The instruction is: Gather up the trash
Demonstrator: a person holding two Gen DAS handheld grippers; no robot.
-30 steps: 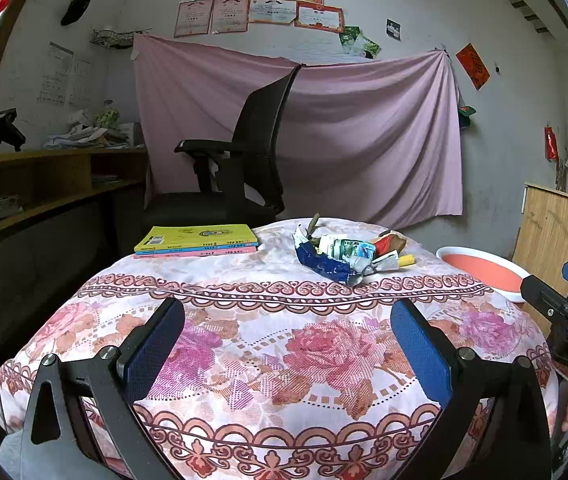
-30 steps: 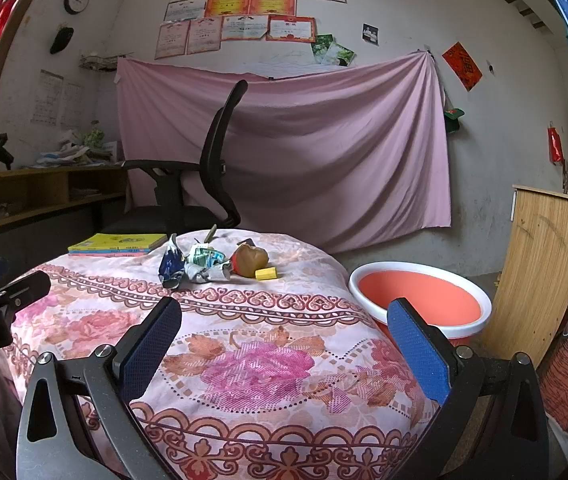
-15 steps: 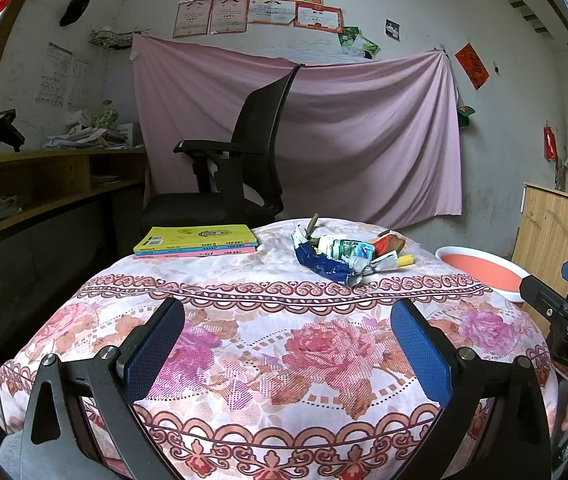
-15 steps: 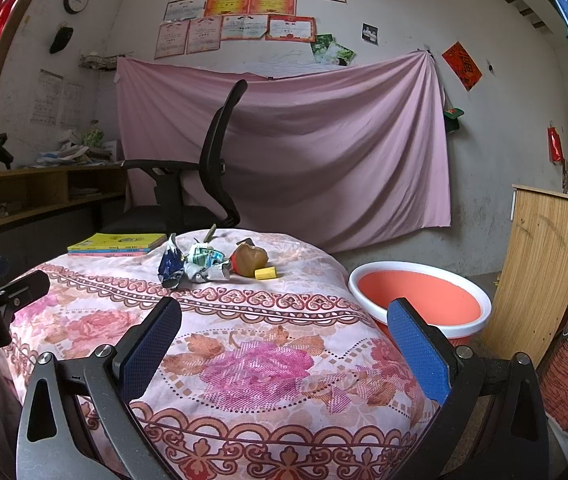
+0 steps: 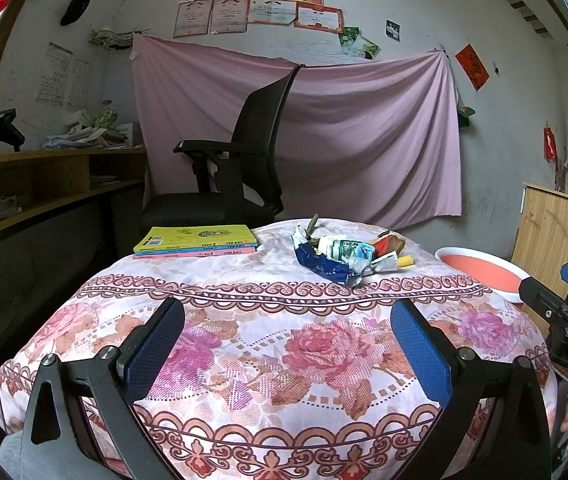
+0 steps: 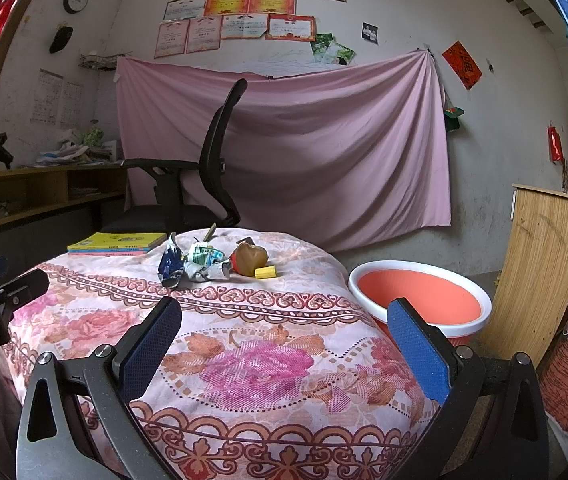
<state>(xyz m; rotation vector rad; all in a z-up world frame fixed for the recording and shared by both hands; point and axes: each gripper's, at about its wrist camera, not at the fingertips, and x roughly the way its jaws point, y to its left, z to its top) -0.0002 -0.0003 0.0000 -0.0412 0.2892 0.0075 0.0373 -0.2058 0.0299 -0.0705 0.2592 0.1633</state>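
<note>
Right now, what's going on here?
A person holds two grippers at the near edge of a table covered in a floral cloth. The left gripper and right gripper are both open and empty. The trash pile of wrappers and scraps sits untouched at the far side, beside some books. An orange basin stands on the floor to the right of the table, with nothing visible in it. No pickup has begun.
</note>
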